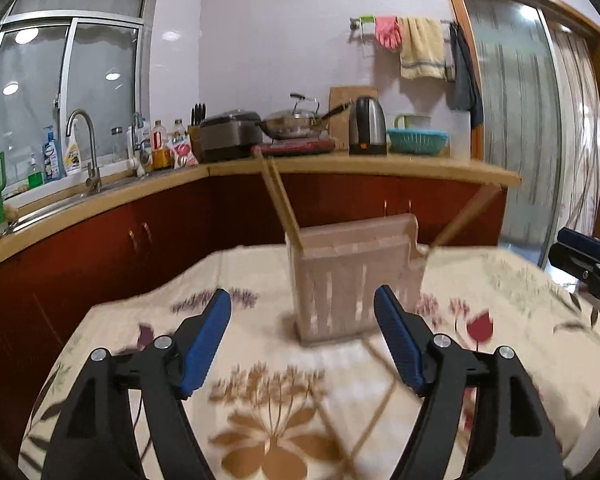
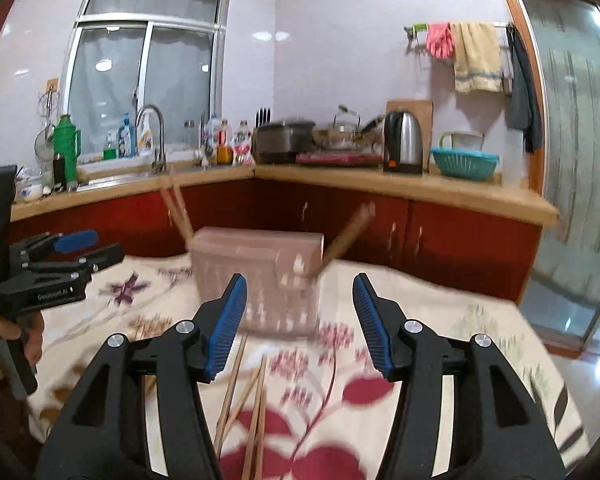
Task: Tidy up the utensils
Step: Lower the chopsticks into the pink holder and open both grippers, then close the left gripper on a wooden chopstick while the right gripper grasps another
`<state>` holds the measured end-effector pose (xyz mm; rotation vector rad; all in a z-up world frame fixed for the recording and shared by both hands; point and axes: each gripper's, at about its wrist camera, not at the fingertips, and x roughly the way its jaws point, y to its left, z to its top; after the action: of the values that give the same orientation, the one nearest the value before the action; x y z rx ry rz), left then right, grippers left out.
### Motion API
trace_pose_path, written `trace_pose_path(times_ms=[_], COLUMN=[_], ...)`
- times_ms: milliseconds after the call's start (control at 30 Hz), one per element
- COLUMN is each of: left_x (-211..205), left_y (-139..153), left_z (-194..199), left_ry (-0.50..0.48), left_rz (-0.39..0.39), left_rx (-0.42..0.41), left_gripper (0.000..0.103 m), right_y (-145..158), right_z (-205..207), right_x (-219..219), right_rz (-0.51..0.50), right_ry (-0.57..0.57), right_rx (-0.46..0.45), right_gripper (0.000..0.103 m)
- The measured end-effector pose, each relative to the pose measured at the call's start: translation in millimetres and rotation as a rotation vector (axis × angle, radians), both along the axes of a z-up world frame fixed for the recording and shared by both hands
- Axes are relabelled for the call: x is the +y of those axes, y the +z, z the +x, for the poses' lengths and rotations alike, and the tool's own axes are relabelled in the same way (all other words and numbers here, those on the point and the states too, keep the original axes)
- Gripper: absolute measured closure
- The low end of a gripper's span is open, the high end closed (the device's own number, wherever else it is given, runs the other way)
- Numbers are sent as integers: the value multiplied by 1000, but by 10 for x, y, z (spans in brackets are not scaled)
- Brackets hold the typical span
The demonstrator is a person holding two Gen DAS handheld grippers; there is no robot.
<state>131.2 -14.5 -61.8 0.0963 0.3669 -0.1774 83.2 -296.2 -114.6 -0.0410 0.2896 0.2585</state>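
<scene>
The utensil holder (image 1: 354, 280) sits on the flowery tablecloth (image 1: 260, 392) straight ahead of my left gripper (image 1: 302, 300), a bit past the fingertips and not touching them. Two chopsticks (image 1: 280, 200) lean out of its far-left corner, and another chopstick (image 1: 466, 216) pokes out on the right side. More loose chopsticks (image 2: 256, 400) lie flat on the cloth right under my right gripper (image 2: 300, 286), between its two fingers. Both grippers are spread apart with nothing in them, blue pads (image 1: 208, 344) bare. My right gripper shows up off to the right of the left one, well apart. It's all a bit blurry. Behind the holder runs the kitchen counter (image 1: 340, 164) with a kettle (image 1: 367, 126).
</scene>
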Motion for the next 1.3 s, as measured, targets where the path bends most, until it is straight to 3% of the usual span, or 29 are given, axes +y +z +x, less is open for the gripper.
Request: trace_pose_path(times_ms=[300,533,633,767,900,1067,1300], left_x=[-53,-134,-207,-272,-260,-143,-66], left_y=[-551,-908,-1084,-1302,-1339,-1336,-1325], left_z=[-453,-688,-766,-757,-767,-726,-715], left_ry=[25,30,17,-3,8,29,37], left_rz=[-19,-45,-37,-21,7,5,8], left_rx=[168,269,307,381,364,364,356], left_gripper=[32,38,45,65,73,94,96], right_y=[-720,-932,-957,-950,-930,-921,-984], right_z=[-395,-592,-640,-677,-681,-652,-569], right_x=[-57,-147,-185,-210,-198,-81,274], right_rz=[3,11,16,23,27,26,-14], right_ry=[-8,-12,-12,-10,-3,33,146], right_rx=[181,202,198,192,185,187,212], right_gripper=[55,56,56,56,56,56,69])
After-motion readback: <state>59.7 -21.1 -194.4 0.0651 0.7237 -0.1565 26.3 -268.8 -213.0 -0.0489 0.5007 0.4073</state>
